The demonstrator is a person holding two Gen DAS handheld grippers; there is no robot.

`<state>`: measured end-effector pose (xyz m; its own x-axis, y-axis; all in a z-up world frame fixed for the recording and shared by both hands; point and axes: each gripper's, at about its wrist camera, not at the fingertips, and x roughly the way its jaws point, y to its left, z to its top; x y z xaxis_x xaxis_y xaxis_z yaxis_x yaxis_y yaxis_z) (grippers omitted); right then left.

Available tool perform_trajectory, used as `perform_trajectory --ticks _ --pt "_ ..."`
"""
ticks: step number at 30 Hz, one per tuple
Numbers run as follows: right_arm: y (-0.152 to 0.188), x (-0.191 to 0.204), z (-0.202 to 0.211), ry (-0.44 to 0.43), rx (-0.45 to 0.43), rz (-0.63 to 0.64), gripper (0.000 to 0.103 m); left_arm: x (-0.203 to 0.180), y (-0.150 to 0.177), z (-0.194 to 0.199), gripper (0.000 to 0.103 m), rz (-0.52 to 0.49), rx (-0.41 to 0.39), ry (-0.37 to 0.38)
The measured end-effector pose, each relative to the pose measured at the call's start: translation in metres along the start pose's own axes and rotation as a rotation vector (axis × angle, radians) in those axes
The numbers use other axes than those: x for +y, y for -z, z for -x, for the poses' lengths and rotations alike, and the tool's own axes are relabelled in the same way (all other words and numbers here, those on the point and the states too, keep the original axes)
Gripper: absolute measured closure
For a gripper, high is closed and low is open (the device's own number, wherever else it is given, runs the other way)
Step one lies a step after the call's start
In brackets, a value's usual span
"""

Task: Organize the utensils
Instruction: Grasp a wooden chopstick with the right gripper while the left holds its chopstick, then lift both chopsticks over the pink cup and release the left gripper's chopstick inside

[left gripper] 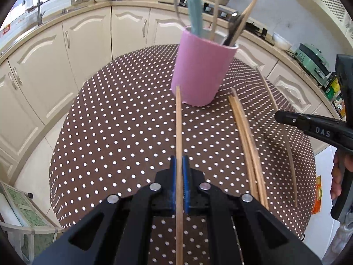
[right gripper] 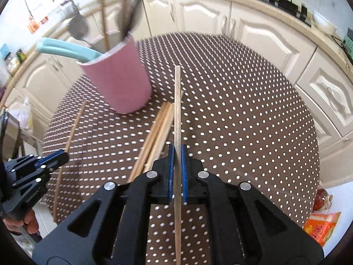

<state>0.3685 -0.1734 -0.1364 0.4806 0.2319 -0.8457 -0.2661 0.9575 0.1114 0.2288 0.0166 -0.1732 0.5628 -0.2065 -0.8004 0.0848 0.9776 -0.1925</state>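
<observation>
My left gripper is shut on a wooden chopstick that points toward the pink cup. The cup stands on the dotted table and holds teal-handled utensils, several chopsticks and a dark utensil. My right gripper is shut on another chopstick, lifted above the cloth. A bundle of loose chopsticks lies on the table between the two grippers. In the right wrist view the left gripper shows at lower left; in the left wrist view the right gripper enters from the right.
The round table wears a brown cloth with white dots. Cream cabinets and a counter curve around behind it. An orange packet lies on the floor by the table edge. A green-topped stand sits at lower left.
</observation>
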Motion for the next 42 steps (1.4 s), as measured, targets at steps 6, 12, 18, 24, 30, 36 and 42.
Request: perform_trajectory --ticks 6,12,18,24,30,36,42 --pt "0.026 -0.005 0.043 -0.059 -0.129 0.011 0.097 -0.014 0.005 0.031 0.097 -0.027 -0.077 -0.021" --pt "0.075 0.002 0.103 -0.129 -0.223 0.004 0.097 -0.034 0.007 0.06 0.097 -0.055 -0.152 -0.04" --pt "0.1 0.02 0.138 -0.19 -0.309 -0.005 0.097 -0.052 0.007 0.089 0.097 -0.084 -0.236 -0.029" --pt "0.103 0.022 0.158 -0.232 -0.385 -0.002 0.097 -0.064 -0.001 0.104 0.097 -0.1 -0.325 0.003" --pt "0.1 0.026 0.173 -0.253 -0.443 0.012 0.097 -0.073 -0.007 0.116 0.097 -0.115 -0.415 0.054" --pt "0.092 0.028 0.183 -0.253 -0.491 0.021 0.097 -0.075 -0.021 0.129 0.097 -0.112 -0.518 0.104" --pt "0.078 0.026 0.192 -0.237 -0.542 0.016 0.097 -0.067 -0.044 0.136 0.097 -0.077 -0.627 0.117"
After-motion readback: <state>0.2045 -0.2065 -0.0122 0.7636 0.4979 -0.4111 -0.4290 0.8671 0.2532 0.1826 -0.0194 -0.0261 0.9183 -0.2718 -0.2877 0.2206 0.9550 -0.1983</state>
